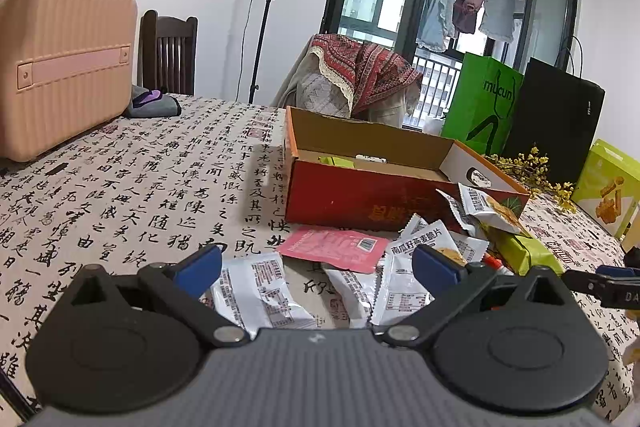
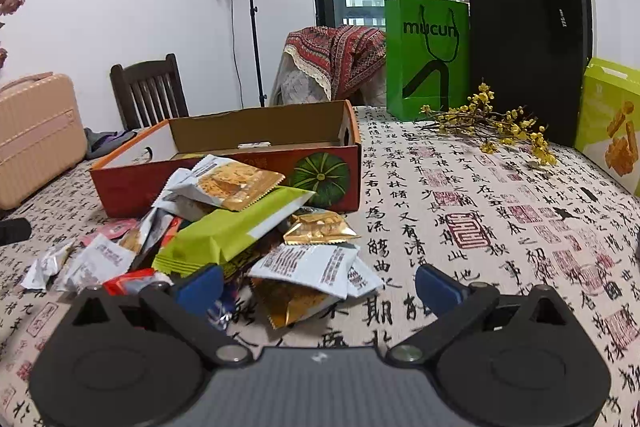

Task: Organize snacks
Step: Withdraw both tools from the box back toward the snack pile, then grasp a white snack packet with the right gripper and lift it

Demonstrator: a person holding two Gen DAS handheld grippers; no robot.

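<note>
Both your left gripper [image 1: 316, 263] and right gripper [image 2: 318, 283] hang spread wide and empty over the snack packets [image 2: 224, 227], which lie heaped on the tablecloth [image 2: 460, 207] against the open red box [image 2: 224, 163]. The box sits close, likely so transfers stay short.

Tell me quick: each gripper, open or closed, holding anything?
Left gripper: open, holding nothing, above white foil snack packets.
Right gripper: open, holding nothing, by the pile with the long lime-green wrapper.
</note>
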